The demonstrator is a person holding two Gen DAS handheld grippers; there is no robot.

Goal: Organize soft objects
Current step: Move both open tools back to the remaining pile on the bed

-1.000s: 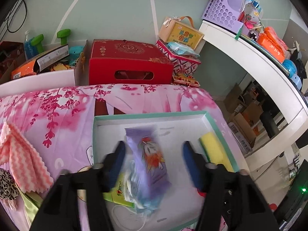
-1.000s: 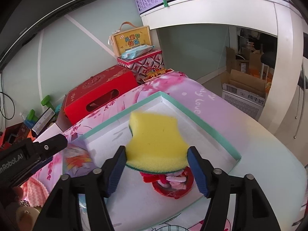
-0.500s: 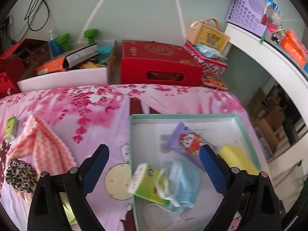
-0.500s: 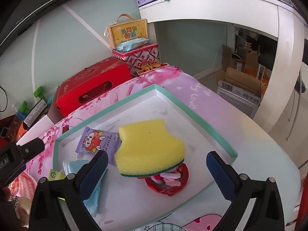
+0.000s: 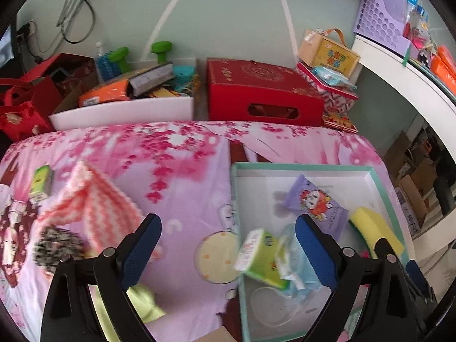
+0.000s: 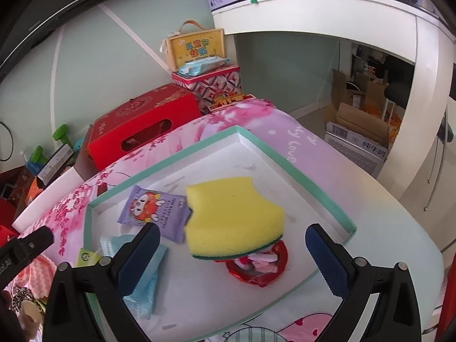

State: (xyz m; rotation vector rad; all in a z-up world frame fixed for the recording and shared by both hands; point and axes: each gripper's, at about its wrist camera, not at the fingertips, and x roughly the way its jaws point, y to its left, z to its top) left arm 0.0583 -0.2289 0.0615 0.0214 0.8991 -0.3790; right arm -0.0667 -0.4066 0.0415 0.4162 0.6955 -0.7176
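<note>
Both grippers are seen spread wide with nothing between the pads. The left gripper (image 5: 228, 245) is held above the pink floral cloth (image 5: 182, 176), straddling the left wall of the tray (image 5: 307, 166); its left pad lies over the cloth side and its right pad over the tray. The right gripper (image 6: 232, 259) is held above the near part of the tray (image 6: 299, 168). Inside the tray, a purple wipes pack (image 6: 155, 211) is laid flat toward the far left corner, and a yellow sponge (image 6: 233, 216) with a green underside is seen resting on top of a red pouch (image 6: 256, 265), tilted a little. A light blue mask (image 6: 142, 282) lies at the tray's near left, beside a green tissue pack (image 5: 260, 256) that leans over the tray's left wall. Outside the tray, on the cloth, a pink-and-white striped towel (image 5: 94, 202) is spread, with a leopard-print scrunchie (image 5: 57, 246) at its near edge, a small green pack (image 5: 41, 181) farther left, and a pale yellow-green cloth (image 5: 142, 302) seen under the left gripper. A red box (image 5: 262, 91) and a white bin (image 5: 125, 108) stand behind the table.
</note>
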